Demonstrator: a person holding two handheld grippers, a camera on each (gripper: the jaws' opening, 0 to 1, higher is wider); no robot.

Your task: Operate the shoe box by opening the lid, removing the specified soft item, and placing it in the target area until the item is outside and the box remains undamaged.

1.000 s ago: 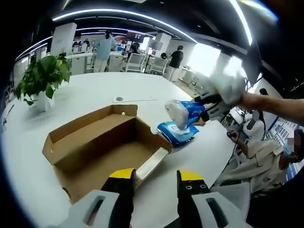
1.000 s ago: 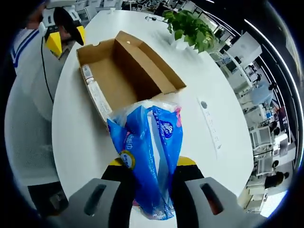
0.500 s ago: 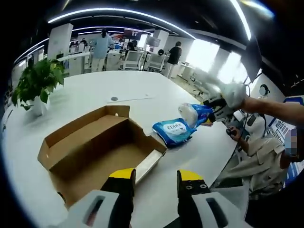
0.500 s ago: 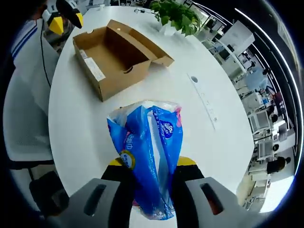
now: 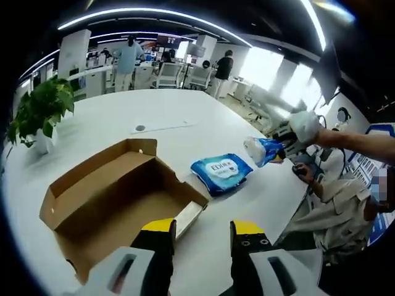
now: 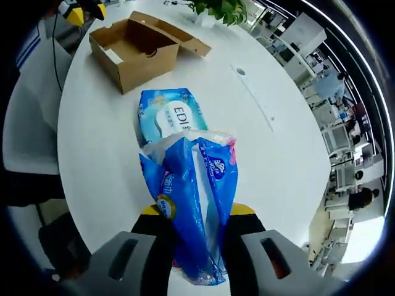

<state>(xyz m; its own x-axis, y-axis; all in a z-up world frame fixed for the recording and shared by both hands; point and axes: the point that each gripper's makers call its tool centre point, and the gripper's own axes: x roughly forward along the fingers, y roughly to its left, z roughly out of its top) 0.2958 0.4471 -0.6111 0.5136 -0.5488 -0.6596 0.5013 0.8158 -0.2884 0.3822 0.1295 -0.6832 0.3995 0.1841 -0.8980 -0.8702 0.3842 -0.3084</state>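
Tissue pack (image 6: pixel 190 209) is pinched in the right tool (image 6: pixel 196 217), held above the surface (image 6: pixel 271 160). Wipes pack (image 5: pixel 219 172) lies beside the open box (image 5: pixel 117 197). Left tool (image 5: pixel 202 229) is spread, holding nothing.

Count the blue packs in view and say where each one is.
2. One pack lies flat on the table beside the open box. The other pack is clamped in the right gripper, held above the table. Nothing shows inside the box.
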